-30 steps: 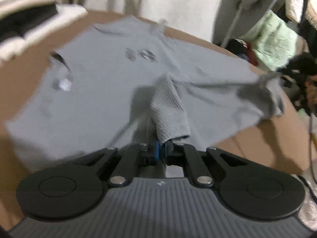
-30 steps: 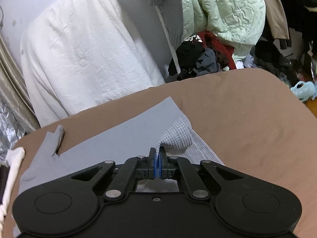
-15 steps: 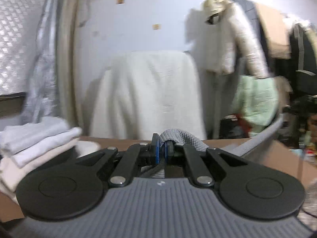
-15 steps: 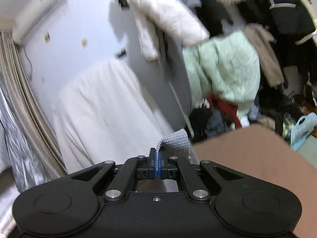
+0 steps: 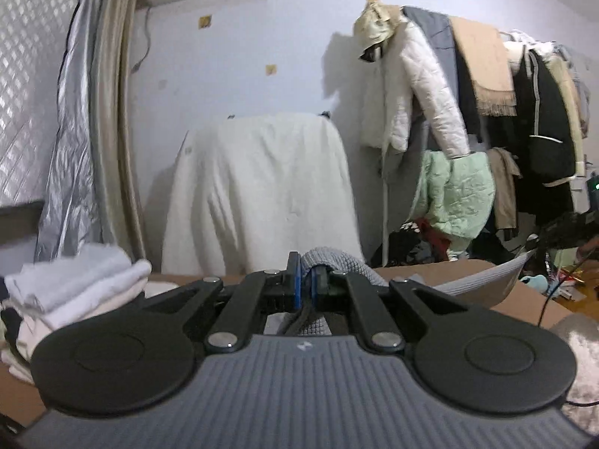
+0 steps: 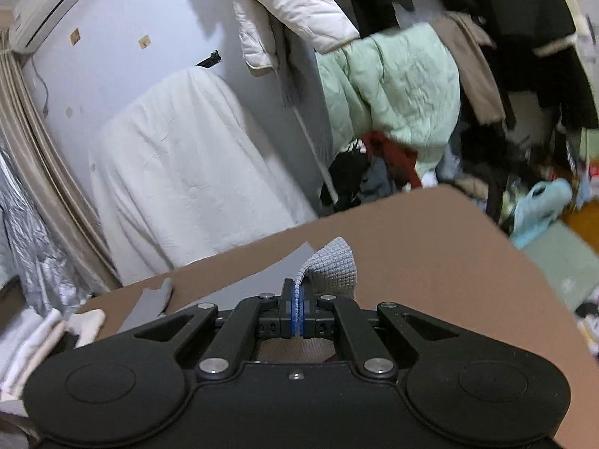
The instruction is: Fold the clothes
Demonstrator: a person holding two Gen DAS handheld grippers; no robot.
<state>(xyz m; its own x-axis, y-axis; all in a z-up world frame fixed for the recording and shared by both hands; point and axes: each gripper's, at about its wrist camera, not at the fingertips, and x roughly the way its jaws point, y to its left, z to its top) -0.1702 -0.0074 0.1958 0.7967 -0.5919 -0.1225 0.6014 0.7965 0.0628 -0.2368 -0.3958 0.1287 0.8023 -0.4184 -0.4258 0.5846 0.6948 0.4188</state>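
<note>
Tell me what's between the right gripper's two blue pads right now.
A fold of the grey waffle-knit garment is pinched in the right gripper, with its tip sticking up past the pads; the right wrist view shows it.

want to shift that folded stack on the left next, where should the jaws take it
Grip the folded stack low across its rounded fold edges, coming in level from the side facing the table centre. The layers lie flat and loose, so pinching only the top would likely peel one off.

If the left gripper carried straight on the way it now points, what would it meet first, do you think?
Probably the white draped cover beyond the table; the left gripper, holding the grey garment, faces it, though depth is unclear.
</note>
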